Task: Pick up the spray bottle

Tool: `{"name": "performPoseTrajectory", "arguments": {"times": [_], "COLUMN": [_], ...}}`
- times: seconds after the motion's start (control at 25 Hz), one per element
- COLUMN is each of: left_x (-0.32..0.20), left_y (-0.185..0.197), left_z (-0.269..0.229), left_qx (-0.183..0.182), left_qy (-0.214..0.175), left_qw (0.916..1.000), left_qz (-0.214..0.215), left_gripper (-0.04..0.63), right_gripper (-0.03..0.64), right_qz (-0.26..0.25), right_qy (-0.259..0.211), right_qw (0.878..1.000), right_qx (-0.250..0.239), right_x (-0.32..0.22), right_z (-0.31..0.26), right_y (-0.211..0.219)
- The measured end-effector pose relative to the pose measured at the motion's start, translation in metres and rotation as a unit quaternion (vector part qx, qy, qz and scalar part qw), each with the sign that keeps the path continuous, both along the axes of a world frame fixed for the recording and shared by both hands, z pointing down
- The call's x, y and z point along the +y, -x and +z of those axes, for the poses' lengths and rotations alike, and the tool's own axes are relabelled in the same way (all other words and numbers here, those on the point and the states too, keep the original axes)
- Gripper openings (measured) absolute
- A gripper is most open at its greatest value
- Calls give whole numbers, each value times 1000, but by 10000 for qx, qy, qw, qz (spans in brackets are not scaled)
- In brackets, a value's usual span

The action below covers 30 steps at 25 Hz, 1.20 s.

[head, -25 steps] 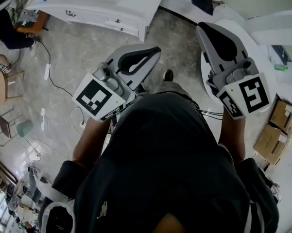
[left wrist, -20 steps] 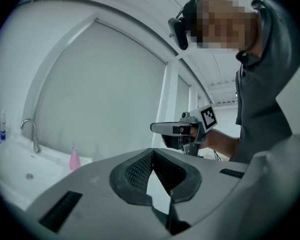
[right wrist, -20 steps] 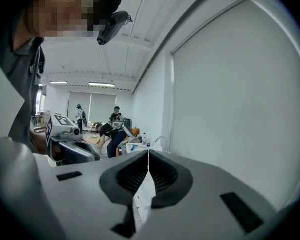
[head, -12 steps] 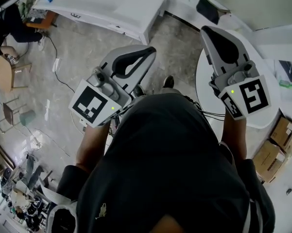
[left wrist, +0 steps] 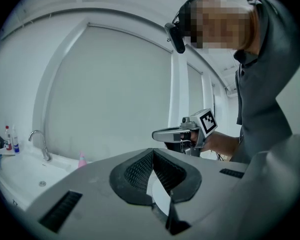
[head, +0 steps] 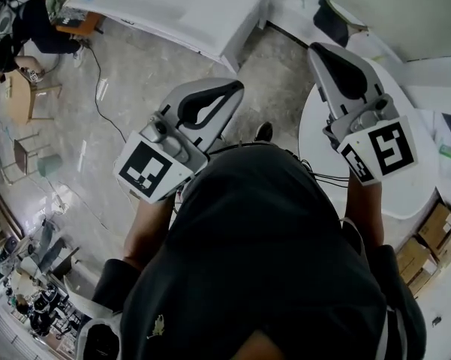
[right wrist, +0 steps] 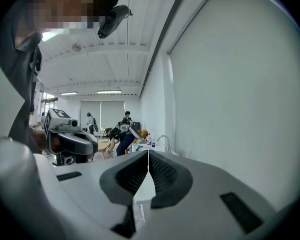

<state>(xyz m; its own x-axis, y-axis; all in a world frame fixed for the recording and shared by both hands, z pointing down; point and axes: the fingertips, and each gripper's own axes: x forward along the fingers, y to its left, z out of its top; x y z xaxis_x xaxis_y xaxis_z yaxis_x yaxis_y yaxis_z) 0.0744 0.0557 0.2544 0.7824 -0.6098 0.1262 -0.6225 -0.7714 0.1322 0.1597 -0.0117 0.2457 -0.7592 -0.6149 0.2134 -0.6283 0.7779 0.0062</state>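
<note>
Head view looks steeply down past the person's dark shirt [head: 263, 261] at both tools held out in front. The left gripper [head: 238, 88] points up and right over a grey marbled floor [head: 135, 73]. The right gripper [head: 317, 49] reaches over the edge of a round white table [head: 405, 190]. A white sink counter [head: 187, 10] runs across the top of the picture, well ahead of both. Cardboard boxes [head: 428, 250] sit on the floor at the lower right.

In the left gripper view the left gripper [left wrist: 152, 150] has its jaws together at the tips, with nothing between the pads. Beyond them the right gripper [left wrist: 159, 133] crosses the middle distance. At far left is a basin [left wrist: 20, 176] with a curved tap [left wrist: 39, 143]. A small pink bottle [left wrist: 82, 159] stands just right of the tap, against the wall. It is too small to tell whether this is the spray bottle, and it is well apart from both sets of jaws. Two more small bottles [left wrist: 11, 140] stand at the basin's far left.

In the right gripper view the right gripper [right wrist: 149, 152] also has its jaws closed on nothing. The left gripper [right wrist: 92, 140] shows to the left of them.
</note>
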Motion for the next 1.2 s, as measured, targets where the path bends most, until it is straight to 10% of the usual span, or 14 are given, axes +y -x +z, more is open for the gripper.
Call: {"name": "performPoseTrajectory", "arguments": {"times": [0.4, 1.2], "left_x": [6, -58], "left_y": [-17, 127], "left_z": [7, 8], "left_qx": [21, 350], "left_qy": [127, -103], "left_qw": [9995, 9955], "left_qz": [304, 879], "left_gripper": [6, 6], "right_gripper": [9, 9], "right_qz": [209, 785], "right_qy": [80, -134], "right_qw": [9997, 9954], "right_qx": [94, 533], "right_x": [5, -45], "right_z": [5, -19], "right_y": [-12, 123]}}
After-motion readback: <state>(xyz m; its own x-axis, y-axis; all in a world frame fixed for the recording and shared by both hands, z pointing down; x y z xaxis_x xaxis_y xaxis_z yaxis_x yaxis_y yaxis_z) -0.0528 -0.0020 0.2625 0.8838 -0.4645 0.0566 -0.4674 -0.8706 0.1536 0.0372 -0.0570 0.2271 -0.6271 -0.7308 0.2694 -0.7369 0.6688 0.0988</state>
